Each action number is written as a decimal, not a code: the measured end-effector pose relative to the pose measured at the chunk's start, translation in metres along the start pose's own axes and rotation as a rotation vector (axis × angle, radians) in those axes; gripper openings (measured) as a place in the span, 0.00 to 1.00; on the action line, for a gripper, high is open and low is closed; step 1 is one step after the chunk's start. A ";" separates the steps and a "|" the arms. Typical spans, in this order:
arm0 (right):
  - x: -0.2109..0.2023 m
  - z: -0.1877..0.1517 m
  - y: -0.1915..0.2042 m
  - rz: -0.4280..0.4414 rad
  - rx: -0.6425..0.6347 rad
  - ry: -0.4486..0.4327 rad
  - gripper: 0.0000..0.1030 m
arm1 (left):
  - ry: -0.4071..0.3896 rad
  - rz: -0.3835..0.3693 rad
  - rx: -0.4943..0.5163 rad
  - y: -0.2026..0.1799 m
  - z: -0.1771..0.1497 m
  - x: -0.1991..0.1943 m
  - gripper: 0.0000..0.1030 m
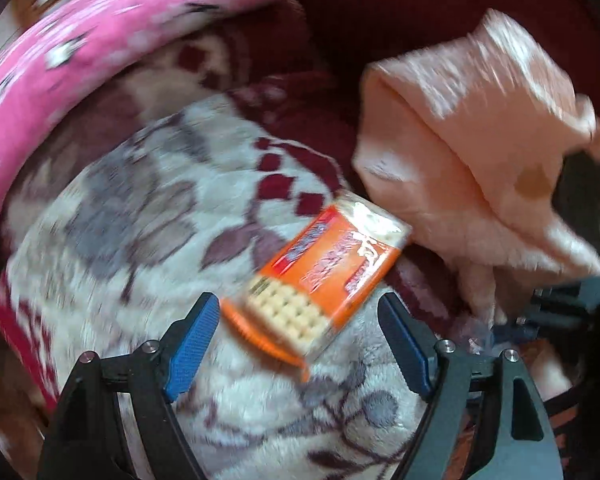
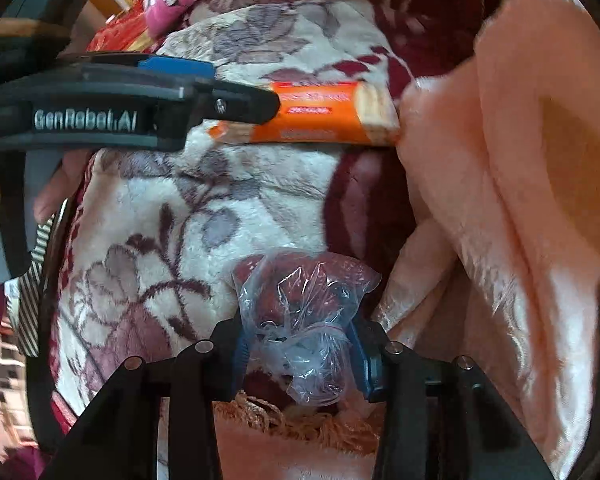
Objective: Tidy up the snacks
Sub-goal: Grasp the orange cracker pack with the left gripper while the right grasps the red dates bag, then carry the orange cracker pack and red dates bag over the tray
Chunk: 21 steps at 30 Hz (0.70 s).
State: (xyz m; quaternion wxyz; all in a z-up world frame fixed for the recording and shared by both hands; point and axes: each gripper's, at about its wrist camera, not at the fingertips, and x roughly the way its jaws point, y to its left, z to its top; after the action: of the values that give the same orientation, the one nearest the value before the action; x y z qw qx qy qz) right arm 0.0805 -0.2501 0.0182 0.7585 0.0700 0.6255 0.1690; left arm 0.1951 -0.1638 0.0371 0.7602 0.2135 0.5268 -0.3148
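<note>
An orange cracker pack [image 1: 320,276] lies on a floral cream and maroon blanket [image 1: 140,216], its far end against a peach cloth [image 1: 480,152]. My left gripper [image 1: 300,312] is open, its blue pads either side of the pack's near end without squeezing it. The pack also shows in the right wrist view [image 2: 320,116], with the left gripper's body [image 2: 100,108] beside it. My right gripper [image 2: 300,352] is shut on a crumpled clear plastic bag [image 2: 304,320] held just above the blanket [image 2: 160,216].
A pink patterned pillow [image 1: 100,40] curves along the far left. The peach cloth [image 2: 520,200] fills the right side. A fringed orange fabric edge [image 2: 292,420] lies under the right gripper. A red packet [image 2: 116,36] sits at the back left.
</note>
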 end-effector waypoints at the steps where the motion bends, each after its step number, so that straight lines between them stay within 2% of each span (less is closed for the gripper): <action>1: 0.000 0.000 -0.001 0.002 0.000 0.002 0.47 | 0.009 0.000 0.030 -0.003 0.003 0.005 0.78; 5: 0.005 -0.002 -0.004 0.005 0.001 0.011 0.48 | 0.046 -0.041 0.101 -0.008 0.017 0.023 0.78; 10: 0.008 0.002 -0.008 0.027 0.014 0.008 0.49 | 0.089 -0.037 0.124 -0.013 0.024 0.045 0.79; 12: 0.008 0.001 -0.010 0.032 0.013 0.002 0.49 | 0.071 -0.023 0.103 -0.014 0.024 0.045 0.75; 14: 0.006 0.000 -0.011 0.029 0.012 -0.008 0.48 | 0.052 -0.016 0.083 -0.014 0.020 0.039 0.54; 16: 0.004 0.000 -0.010 0.018 0.002 -0.019 0.46 | 0.035 0.002 0.045 -0.011 0.012 0.033 0.50; 21: -0.002 0.001 -0.001 0.008 -0.022 -0.031 0.44 | -0.006 0.025 -0.091 0.000 -0.013 0.011 0.49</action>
State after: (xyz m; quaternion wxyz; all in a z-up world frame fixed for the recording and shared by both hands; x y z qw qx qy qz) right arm 0.0814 -0.2515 0.0205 0.7682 0.0669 0.6114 0.1779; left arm 0.1893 -0.1578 0.0218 0.7744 0.1843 0.5357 -0.2818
